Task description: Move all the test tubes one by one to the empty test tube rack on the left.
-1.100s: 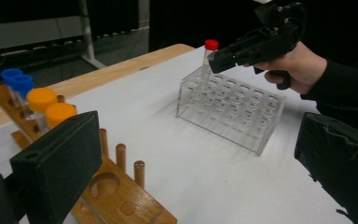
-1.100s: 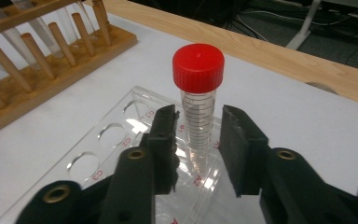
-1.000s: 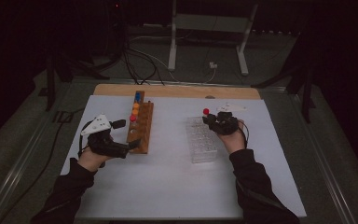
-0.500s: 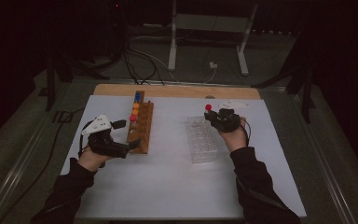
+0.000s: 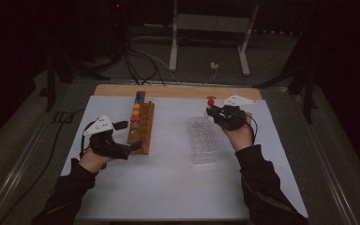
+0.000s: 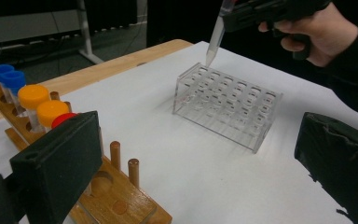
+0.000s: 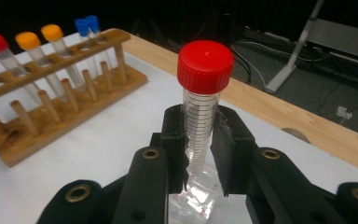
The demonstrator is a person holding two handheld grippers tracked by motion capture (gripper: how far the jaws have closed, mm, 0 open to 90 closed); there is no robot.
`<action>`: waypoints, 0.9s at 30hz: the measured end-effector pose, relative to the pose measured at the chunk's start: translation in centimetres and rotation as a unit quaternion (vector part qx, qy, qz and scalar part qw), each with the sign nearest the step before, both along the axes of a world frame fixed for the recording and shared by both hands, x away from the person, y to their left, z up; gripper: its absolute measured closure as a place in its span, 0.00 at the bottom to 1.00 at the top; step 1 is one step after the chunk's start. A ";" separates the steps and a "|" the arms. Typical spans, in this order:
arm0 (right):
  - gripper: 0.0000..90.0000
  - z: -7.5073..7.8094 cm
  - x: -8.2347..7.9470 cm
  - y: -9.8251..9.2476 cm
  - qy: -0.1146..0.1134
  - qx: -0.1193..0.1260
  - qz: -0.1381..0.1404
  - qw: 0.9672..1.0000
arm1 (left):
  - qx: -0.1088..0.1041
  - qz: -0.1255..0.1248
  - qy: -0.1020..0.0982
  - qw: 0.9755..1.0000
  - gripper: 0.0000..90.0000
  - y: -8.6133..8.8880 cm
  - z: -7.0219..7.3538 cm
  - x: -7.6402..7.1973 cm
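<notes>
My right gripper [image 5: 214, 111] [image 7: 201, 125] is shut on a clear red-capped tube [image 7: 205, 65] [image 5: 211, 102], held upright. In the left gripper view the tube [image 6: 216, 39] hangs with its pointed tip just above the far corner of the clear plastic rack [image 6: 228, 109] [image 5: 202, 140]. My left gripper [image 5: 130, 137] [image 6: 200, 172] rests at the near end of the wooden rack [image 5: 143, 129] [image 6: 121, 196], jaws wide open with nothing gripped. One of its jaws stands over the rack and the other over the white paper.
The wooden rack holds several capped tubes [image 7: 37, 46], blue, orange and red, at its far end, with bare pegs and holes nearer. A white sheet [image 5: 178, 187] covers the table, with a wooden board edge [image 5: 178, 91] behind. Cables and a metal stand lie beyond the table.
My right hand has risen with the red-capped tube, lifting it higher over the clear rack. The left hand has stayed put.
</notes>
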State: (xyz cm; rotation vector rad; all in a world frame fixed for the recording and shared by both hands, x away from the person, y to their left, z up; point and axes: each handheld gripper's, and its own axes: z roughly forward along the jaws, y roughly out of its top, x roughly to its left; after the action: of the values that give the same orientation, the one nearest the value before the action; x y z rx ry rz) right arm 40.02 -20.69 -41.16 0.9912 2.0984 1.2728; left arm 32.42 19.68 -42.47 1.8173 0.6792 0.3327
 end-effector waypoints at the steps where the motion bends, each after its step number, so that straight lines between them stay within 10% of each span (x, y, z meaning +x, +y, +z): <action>1: 0.83 0.1 -0.1 0.1 -0.001 0.000 0.003 1.000 | 0.000 -0.001 0.000 1.000 0.02 0.0 0.0 0.0; 27: 0.83 -0.6 -6.2 4.4 0.018 0.005 0.125 0.992 | -0.004 -0.045 0.008 0.999 0.02 -1.9 0.5 -1.0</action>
State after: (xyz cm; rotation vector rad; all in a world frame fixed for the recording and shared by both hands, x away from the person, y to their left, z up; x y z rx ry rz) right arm 33.79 -16.27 -41.79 0.7787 2.3019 1.3940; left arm 31.42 17.76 -41.94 1.8379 0.6066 0.2562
